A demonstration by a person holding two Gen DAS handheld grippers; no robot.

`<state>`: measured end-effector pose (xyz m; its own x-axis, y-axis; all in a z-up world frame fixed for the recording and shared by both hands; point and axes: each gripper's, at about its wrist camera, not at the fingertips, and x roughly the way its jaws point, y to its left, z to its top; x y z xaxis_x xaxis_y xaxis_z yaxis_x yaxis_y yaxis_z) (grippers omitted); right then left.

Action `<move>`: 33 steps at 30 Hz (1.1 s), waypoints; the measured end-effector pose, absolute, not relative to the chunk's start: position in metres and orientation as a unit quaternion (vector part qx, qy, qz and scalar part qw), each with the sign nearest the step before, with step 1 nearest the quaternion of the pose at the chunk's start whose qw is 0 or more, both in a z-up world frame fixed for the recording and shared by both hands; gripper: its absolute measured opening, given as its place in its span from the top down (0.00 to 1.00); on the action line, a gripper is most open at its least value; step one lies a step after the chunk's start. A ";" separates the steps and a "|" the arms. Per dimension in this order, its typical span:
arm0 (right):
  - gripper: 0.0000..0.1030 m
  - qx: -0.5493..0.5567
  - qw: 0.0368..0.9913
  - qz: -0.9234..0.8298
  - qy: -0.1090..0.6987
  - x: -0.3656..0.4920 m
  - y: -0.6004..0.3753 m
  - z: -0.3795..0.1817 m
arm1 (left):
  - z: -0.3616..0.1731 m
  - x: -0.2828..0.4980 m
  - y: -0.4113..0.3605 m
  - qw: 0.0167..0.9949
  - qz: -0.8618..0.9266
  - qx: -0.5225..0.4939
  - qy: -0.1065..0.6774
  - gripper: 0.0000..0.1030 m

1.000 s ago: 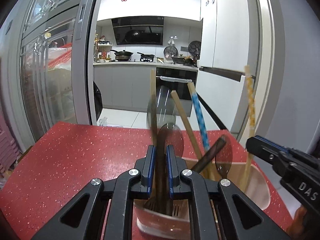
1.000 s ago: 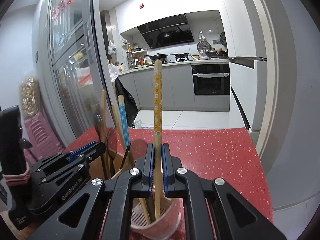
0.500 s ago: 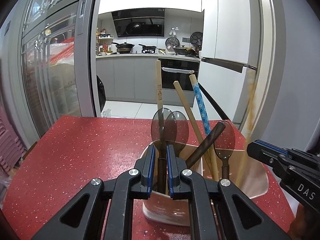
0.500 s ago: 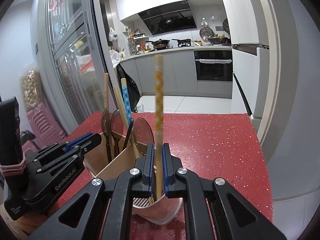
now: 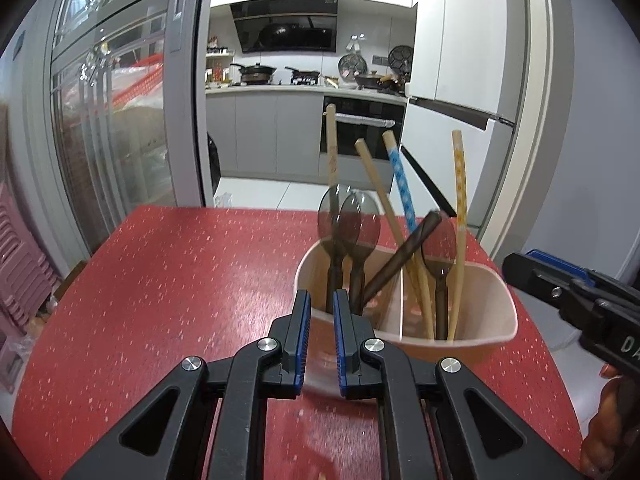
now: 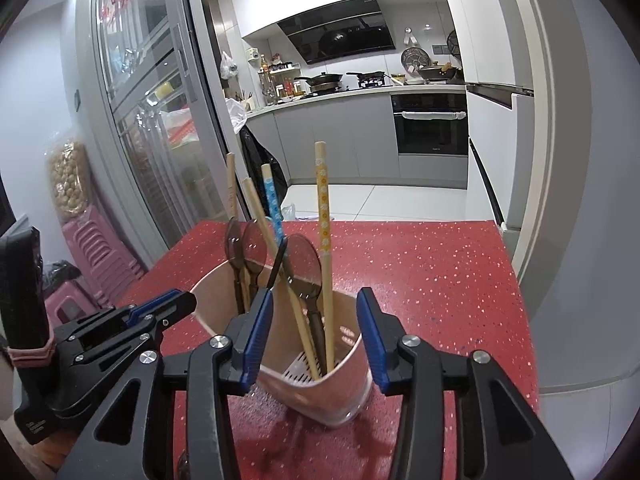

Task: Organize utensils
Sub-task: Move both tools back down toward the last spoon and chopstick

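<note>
Now, L gripper (image 5: 319,312): sitting slightly parted, holding nothing.
R gripper (image 6: 315,322): gaping wide, empty.
Tip: backing straight toward 6 o'clock, avoiding holder (image 6: 280,380).

a red speckled surface (image 5: 168,280) fronts an open kitchen lit from above. grey base cabinets (image 6: 332,140) run under a pale counter carrying pans, beside a built-in black oven (image 6: 432,124) and below a dark range hood (image 6: 340,36). white floor tiles (image 6: 360,200) lie beyond. a glass-fronted cabinet (image 5: 112,128) stands at left, stacked pink stools (image 6: 100,252) near it, a white fridge (image 5: 448,80) at right.
</note>
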<state>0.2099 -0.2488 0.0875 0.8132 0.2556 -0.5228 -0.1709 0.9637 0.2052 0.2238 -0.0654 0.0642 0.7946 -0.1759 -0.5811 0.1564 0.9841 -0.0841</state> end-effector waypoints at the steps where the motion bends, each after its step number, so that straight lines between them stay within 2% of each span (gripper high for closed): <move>1: 0.51 0.076 0.948 0.114 0.286 0.206 -0.249 0.088 | 0.064 0.220 -0.064 0.946 -0.086 -0.017 0.312 0.65; 5: 0.47 0.080 0.946 0.115 0.291 0.189 -0.248 0.091 | 0.058 0.204 -0.058 0.941 -0.078 -0.015 0.330 0.65; 15: 0.26 0.087 0.929 0.138 0.331 0.142 -0.237 0.077 | 0.032 0.155 -0.046 0.921 -0.064 -0.012 0.383 0.65; 28: 0.18 0.139 0.877 0.127 0.443 0.113 -0.233 0.013 | -0.010 0.096 -0.018 0.898 -0.026 -0.033 0.437 0.65; 31: 0.09 0.142 0.863 0.129 0.467 0.109 -0.230 -0.001 | -0.020 0.086 -0.007 0.893 -0.014 -0.045 0.447 0.65; 32: 0.01 0.143 0.859 0.132 0.474 0.108 -0.227 -0.005 | -0.022 0.082 -0.003 0.892 -0.012 -0.049 0.450 0.65; 33: 0.00 0.144 0.856 0.134 0.478 0.107 -0.226 -0.008 | -0.025 0.079 -0.001 0.891 -0.011 -0.051 0.451 0.65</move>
